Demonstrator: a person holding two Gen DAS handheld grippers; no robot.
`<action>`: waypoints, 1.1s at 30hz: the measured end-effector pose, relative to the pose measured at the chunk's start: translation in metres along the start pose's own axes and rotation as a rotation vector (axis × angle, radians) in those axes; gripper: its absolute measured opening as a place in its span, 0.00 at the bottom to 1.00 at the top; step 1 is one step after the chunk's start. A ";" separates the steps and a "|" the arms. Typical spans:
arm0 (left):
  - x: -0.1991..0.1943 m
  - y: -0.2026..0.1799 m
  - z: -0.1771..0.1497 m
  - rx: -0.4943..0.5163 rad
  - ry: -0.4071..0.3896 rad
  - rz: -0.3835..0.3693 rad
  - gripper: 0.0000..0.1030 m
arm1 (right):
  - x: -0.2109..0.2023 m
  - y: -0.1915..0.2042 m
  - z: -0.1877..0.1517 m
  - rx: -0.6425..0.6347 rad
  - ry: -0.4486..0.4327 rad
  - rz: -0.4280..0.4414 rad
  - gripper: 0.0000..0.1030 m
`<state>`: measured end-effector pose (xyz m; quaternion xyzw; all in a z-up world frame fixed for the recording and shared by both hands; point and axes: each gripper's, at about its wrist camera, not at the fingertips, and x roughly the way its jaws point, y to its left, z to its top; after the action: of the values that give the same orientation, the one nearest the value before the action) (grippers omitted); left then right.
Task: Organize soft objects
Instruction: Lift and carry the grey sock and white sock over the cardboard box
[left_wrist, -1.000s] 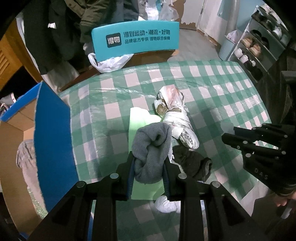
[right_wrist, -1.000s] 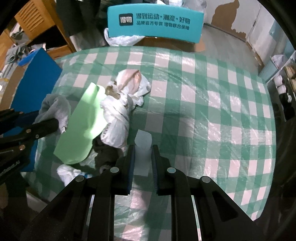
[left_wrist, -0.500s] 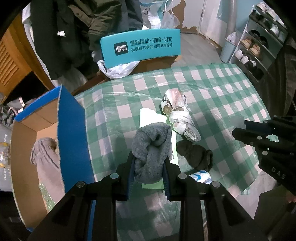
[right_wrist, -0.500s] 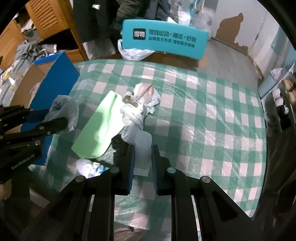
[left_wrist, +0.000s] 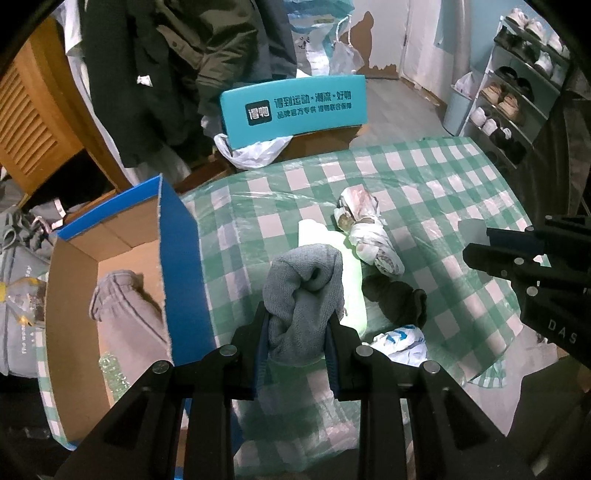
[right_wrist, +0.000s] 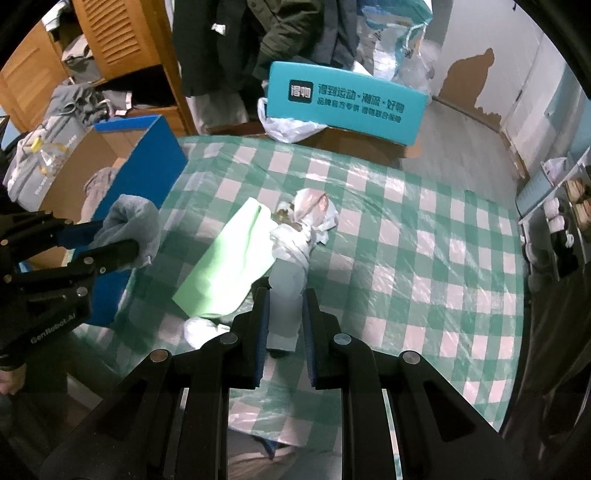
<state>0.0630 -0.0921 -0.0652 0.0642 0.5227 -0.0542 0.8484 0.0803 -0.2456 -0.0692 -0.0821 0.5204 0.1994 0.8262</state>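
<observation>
**Towel heading to box**

Left gripper (left_wrist: 297, 332) is clamping the grey towel (left_wrist: 304, 291) above the table (left_wrist: 443, 192) edge, beside the box (left_wrist: 74, 295). Right gripper (right_wrist: 284, 317) is pinching a pale strip (right_wrist: 286, 291). Judgement: clear the blue flap (left_wrist: 181, 266), then release over the clothes inside.

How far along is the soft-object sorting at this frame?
Done: one grey garment already lies in the blue box. In hand: the left gripper grips a grey towel above the table, near the box; the right gripper pinches a pale cloth. Left: the green cloth, dark item and wrapped bundle.
</observation>
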 end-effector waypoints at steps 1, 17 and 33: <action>-0.001 0.000 -0.001 0.000 -0.002 0.003 0.26 | -0.001 0.002 0.001 -0.003 -0.002 0.001 0.14; -0.021 0.018 -0.012 -0.021 -0.028 0.031 0.26 | -0.013 0.037 0.014 -0.061 -0.034 0.032 0.14; -0.035 0.053 -0.025 -0.079 -0.050 0.056 0.26 | -0.015 0.080 0.035 -0.120 -0.055 0.066 0.15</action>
<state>0.0340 -0.0346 -0.0416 0.0440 0.5011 -0.0116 0.8642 0.0701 -0.1652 -0.0343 -0.1084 0.4869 0.2596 0.8269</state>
